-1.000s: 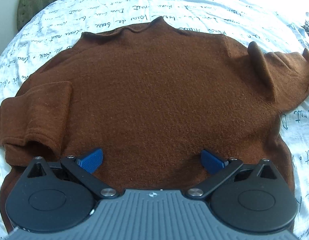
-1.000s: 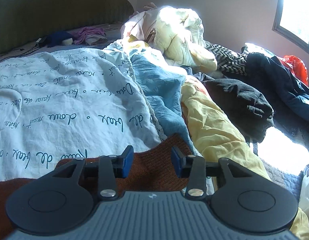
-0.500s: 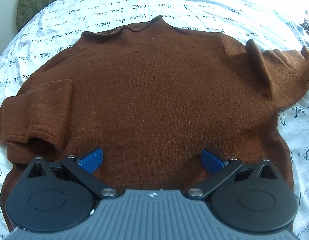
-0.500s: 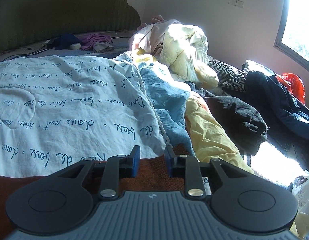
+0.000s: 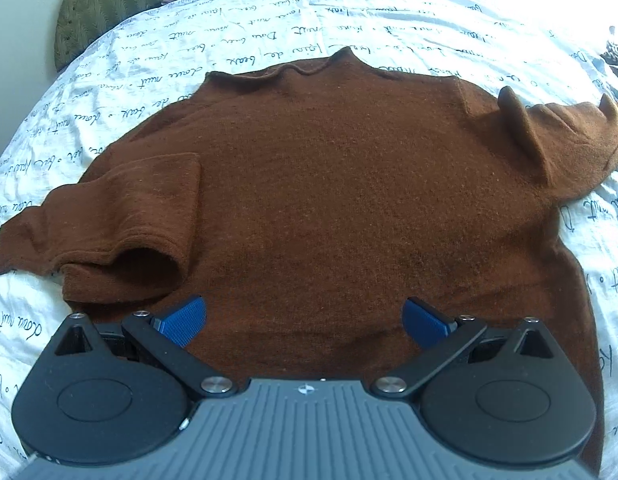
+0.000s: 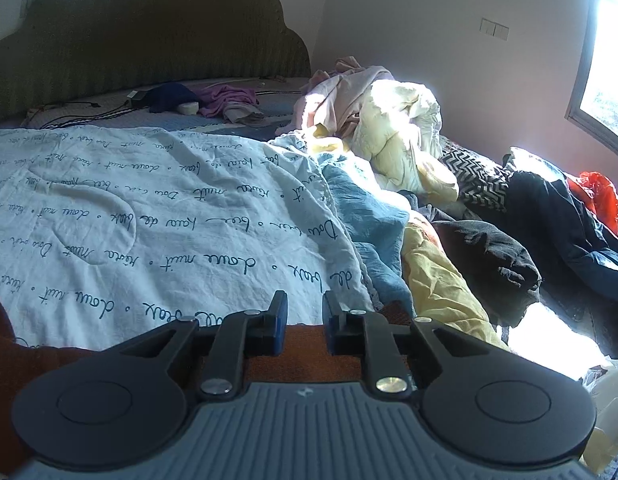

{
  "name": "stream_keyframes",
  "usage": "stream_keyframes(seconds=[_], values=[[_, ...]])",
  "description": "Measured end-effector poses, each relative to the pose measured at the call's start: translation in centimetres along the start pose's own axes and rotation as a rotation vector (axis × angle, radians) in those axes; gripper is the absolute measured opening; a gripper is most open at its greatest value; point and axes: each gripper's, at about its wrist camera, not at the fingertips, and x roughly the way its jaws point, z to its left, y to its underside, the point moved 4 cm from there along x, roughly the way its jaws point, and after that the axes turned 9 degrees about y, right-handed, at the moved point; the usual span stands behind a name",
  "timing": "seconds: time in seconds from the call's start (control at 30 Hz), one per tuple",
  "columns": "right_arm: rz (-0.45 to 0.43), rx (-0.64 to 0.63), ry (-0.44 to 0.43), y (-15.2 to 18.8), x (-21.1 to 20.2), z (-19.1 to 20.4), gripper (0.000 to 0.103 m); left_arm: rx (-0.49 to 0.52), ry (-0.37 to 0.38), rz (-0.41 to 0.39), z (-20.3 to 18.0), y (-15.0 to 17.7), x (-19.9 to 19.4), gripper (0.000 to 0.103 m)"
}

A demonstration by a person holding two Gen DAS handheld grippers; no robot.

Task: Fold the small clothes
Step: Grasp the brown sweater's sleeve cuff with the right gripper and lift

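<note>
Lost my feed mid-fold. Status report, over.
Left tool open, above brown sweater hem. Right tool nearly shut over sweater edge, grip unclear. Sweater flat on printed sheet; left sleeve folded in. Nothing obstructing.

The brown sweater (image 5: pixel 341 200) is a fuzzy, matt knit (its cuffs finely ribbed). Beneath it the script-printed bedsheet (image 5: pixel 389 20) is thin, smooth, wrinkled cloth. The left gripper (image 5: pixel 304 322) has matt black plastic arms, shiny metal rivets and textured blue pads (image 5: pixel 181 320).
</note>
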Motion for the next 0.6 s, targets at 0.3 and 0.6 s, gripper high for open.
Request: stream_keyframes(seconds=[0.3, 0.6], values=[[-0.059, 0.056, -0.220, -3.1, -9.7, 4.8, 0.012, -0.027, -0.051, -0.068, 6.0, 1.7, -2.0, 0.103], [0.082, 0.336, -0.062, 0.1, -0.3, -5.8, 0.103, -0.039, -0.034, -0.106, 9.9, 1.6, -2.3, 0.103]])
